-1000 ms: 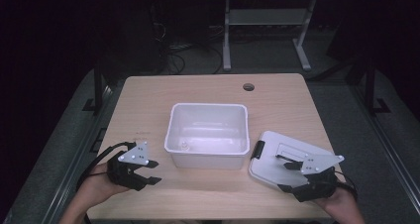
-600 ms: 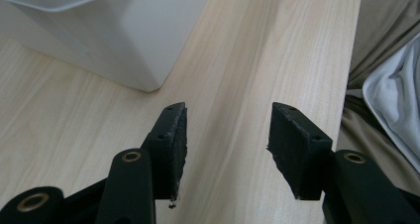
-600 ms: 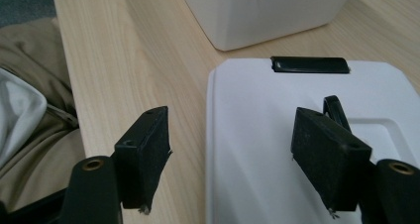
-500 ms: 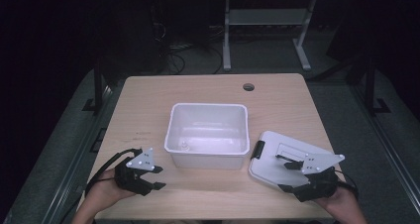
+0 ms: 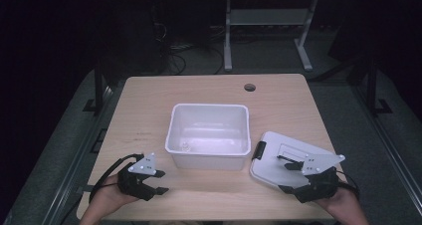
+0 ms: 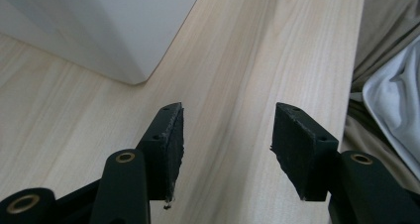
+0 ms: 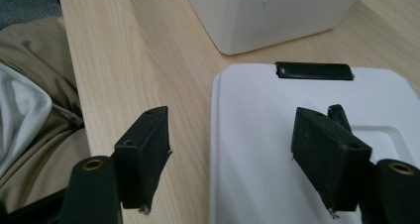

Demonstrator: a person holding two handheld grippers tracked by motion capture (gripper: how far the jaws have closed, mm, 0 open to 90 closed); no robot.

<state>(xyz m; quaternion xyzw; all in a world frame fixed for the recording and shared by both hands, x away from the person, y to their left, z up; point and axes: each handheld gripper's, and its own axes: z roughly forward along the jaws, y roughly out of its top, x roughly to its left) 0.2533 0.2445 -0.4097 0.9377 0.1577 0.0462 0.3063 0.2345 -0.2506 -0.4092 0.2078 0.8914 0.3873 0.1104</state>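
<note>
A white plastic tub stands open in the middle of the wooden table. Its white lid lies flat to the tub's right, with a black latch on the edge nearest the tub. My right gripper is open and straddles the lid's near left edge; in the right gripper view one jaw is over the lid, the other over bare wood. My left gripper is open and holds nothing, in front of the tub's front left corner. The left gripper view has only tabletop between the jaws.
A round cable hole sits at the table's back right. The table's front edge runs just behind both hands, with the person's clothing below it. A metal desk frame stands beyond the table's far side.
My left gripper has slid a little to the right and toward the front edge, closer to the tub's front left corner. The right gripper has stayed at the lid.
</note>
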